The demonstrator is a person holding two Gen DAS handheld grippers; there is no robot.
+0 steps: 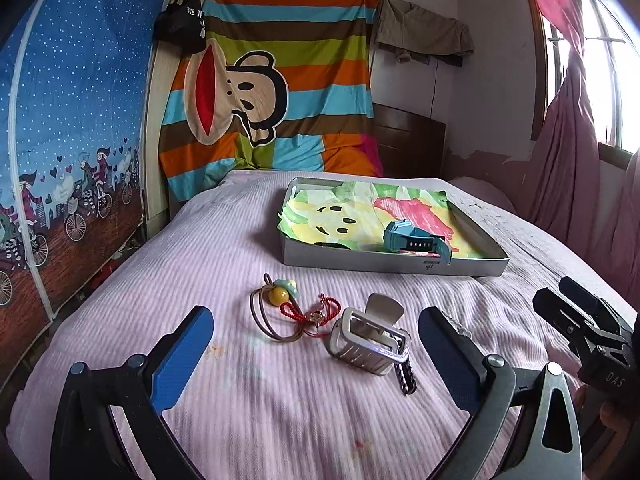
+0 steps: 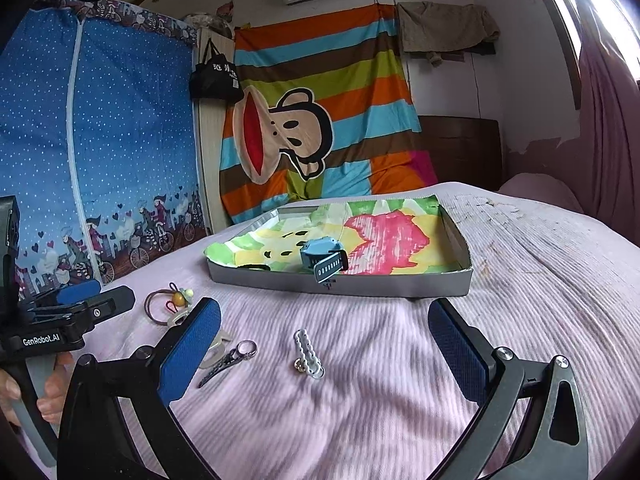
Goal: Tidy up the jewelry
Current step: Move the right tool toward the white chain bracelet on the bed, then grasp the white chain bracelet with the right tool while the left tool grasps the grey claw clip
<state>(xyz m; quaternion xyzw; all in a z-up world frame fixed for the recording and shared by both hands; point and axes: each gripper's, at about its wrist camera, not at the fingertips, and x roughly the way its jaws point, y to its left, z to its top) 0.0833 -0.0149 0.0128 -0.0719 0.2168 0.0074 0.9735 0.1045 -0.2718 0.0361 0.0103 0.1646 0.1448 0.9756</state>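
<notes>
A shallow grey box (image 1: 472, 268) lined with colourful paper sits on the pink bed and holds a teal watch (image 1: 414, 240); both show in the right wrist view, the box (image 2: 466, 280) and the watch (image 2: 326, 258). In front of my open, empty left gripper (image 1: 316, 332) lie a brown hair tie with a yellow bead (image 1: 276, 300), a red cord bracelet (image 1: 312, 314) and a silver claw clip (image 1: 368, 340). My open, empty right gripper (image 2: 324, 330) hovers over a white beaded clip (image 2: 308, 354) and a dark hair clip with rings (image 2: 232, 360). The hair tie (image 2: 170, 302) lies to its left.
The bed (image 1: 200, 240) has a pink ribbed cover. A blue patterned wardrobe (image 1: 60, 140) stands left, a striped monkey sheet (image 1: 272, 92) hangs behind, and pink curtains (image 1: 568, 152) hang right. The right gripper's body (image 1: 588, 328) shows at the left view's right edge.
</notes>
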